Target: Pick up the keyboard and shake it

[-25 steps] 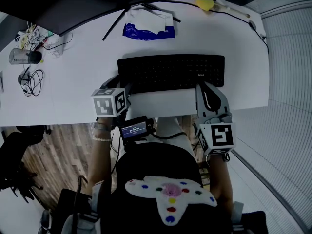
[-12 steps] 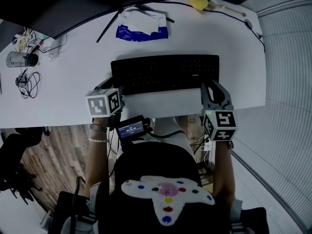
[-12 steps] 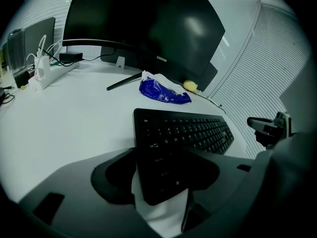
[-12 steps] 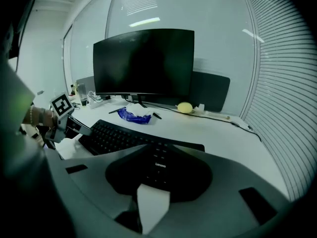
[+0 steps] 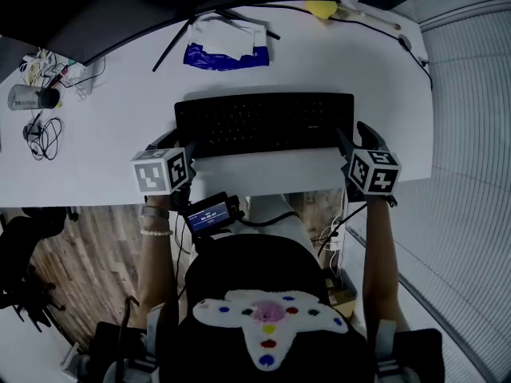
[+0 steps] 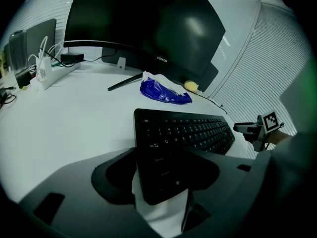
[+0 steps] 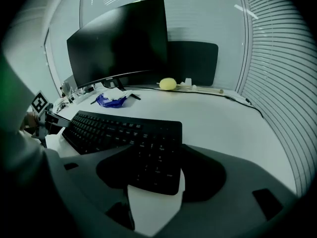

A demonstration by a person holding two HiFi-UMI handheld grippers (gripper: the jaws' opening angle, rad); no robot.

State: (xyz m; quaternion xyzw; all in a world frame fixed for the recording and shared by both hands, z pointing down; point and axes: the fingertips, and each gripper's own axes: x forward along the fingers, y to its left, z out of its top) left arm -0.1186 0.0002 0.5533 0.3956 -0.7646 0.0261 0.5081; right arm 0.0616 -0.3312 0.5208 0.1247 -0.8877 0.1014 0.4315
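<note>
Black keyboard [image 5: 263,122]; white desk [image 5: 383,78]; blue packet [image 5: 215,57]; black monitor [image 6: 148,24].

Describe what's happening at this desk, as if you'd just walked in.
A person holds a tool in each hand at a white desk. The black keyboard lies flat on it, not yet lifted. The left tool has its jaws apart around the keyboard's left corner; the right tool, whose jaws have just been opening, straddles the right end without gripping it.
</note>
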